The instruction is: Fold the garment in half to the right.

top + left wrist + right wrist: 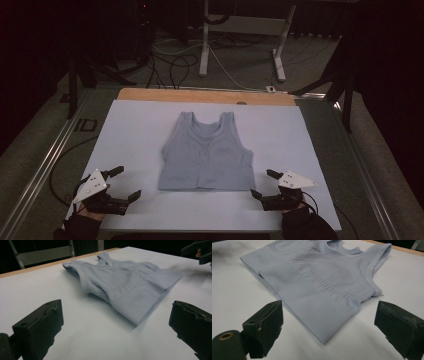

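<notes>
Nearest me: my left gripper [125, 183] sits at approx 7 o'clock on the white mat [125, 130], jaws spread wide, nothing btwn them. My right gripper [263, 183] mirrors it at approx 5 o'clock, jaws just as wide, also empty. Both rest low near the mat's front edge, each just outside a bottom corner of the top, not touching it.

Progress, as I judge it: nothing started yet. No fold, no pinch, no lifted edge. Everything's left to do; prob. first move is to close on the hem corners, L and R, since each gripper's already lined up w/ one.

Mid-mat, approx centre: the tank top [206, 152], pale blue-grey, laid flat, hem toward me at 6, straps away at 12. In the left gripper view the tank top [130, 287] looks ribbed, w/ a knitted band pattern across the chest and a thick doubled hem; its near corner sits btwn my jaws but farther off. The right gripper view gives the same tank top [319, 285], hem corner close to the jaws, armhole edge bound, fabric smooth w/ slight wrinkles.

Farther, at 12: wooden table edge [200, 95] past the mat, then dark floor w/ cables [172, 62] and a white frame [240, 30].
</notes>
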The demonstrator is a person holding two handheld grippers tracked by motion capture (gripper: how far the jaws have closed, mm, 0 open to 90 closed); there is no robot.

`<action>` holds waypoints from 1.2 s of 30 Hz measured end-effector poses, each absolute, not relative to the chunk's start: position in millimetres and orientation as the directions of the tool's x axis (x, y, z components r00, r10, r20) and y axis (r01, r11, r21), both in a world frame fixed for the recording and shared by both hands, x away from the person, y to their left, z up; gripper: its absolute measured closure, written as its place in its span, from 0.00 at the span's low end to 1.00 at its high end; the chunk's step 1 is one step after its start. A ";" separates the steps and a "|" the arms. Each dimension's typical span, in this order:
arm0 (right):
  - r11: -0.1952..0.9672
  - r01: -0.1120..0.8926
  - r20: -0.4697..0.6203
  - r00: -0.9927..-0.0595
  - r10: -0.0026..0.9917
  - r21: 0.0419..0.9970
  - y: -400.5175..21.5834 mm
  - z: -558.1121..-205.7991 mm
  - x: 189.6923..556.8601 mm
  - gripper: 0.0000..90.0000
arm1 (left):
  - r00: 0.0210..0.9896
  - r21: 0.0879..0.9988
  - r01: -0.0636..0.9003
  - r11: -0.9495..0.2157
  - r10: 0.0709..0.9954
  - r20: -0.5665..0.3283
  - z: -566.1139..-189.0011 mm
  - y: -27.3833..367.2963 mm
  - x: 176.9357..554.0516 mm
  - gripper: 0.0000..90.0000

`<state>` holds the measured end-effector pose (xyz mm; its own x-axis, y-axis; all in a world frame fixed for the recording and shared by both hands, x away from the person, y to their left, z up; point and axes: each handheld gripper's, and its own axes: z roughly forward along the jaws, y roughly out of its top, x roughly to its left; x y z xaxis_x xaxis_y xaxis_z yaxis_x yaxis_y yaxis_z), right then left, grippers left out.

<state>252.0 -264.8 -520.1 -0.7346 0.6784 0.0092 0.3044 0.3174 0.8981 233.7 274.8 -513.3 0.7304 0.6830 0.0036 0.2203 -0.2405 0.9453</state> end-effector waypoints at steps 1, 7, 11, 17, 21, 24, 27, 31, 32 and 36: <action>0.313 0.311 0.019 -0.736 0.677 0.897 -264.7 -520.0 252.1 0.09 | 0.731 0.946 0.221 -0.239 0.683 0.002 -513.1 274.9 233.7 0.00; 0.331 0.304 0.004 -0.743 0.670 0.893 -260.6 -519.2 250.6 0.09 | 0.734 0.944 0.220 -0.244 0.679 0.004 -512.1 273.4 232.9 0.00; 0.335 0.293 -0.007 -0.742 0.670 0.895 -260.7 -518.6 250.1 0.09 | 0.740 0.942 0.225 -0.249 0.673 0.001 -511.2 271.0 232.9 0.00; 0.311 0.302 0.016 -0.740 0.673 0.901 -260.4 -514.3 249.2 0.09 | 0.751 0.932 0.248 -0.264 0.661 -0.013 -507.6 266.4 232.9 0.00; 0.306 0.306 0.028 -0.747 0.664 0.901 -257.5 -507.9 247.4 0.09 | 0.758 0.936 0.250 -0.249 0.652 -0.029 -502.6 265.6 232.5 0.00; 0.302 0.302 0.031 -0.751 0.659 0.904 -255.1 -499.5 247.1 0.09 | 0.761 0.936 0.250 -0.246 0.648 -0.034 -498.3 264.7 232.4 0.00; 0.290 0.289 0.029 -0.752 0.658 0.912 -254.3 -490.6 248.8 0.09 | 0.768 0.938 0.255 -0.234 0.638 -0.050 -493.2 264.4 232.6 0.00; 0.308 0.270 0.002 -0.755 0.656 0.912 -251.6 -478.3 252.7 0.09 | 0.778 0.939 0.253 -0.234 0.626 -0.054 -485.9 264.3 232.6 0.00; 0.304 0.264 0.003 -0.759 0.651 0.916 -251.0 -475.6 253.9 0.09 | 0.780 0.937 0.252 -0.241 0.624 -0.049 -484.4 264.0 232.6 0.00; 0.318 0.221 -0.041 -0.761 0.648 0.922 -244.8 -464.0 257.9 0.09 | 0.786 0.934 0.255 -0.250 0.617 -0.049 -480.1 262.2 233.1 0.00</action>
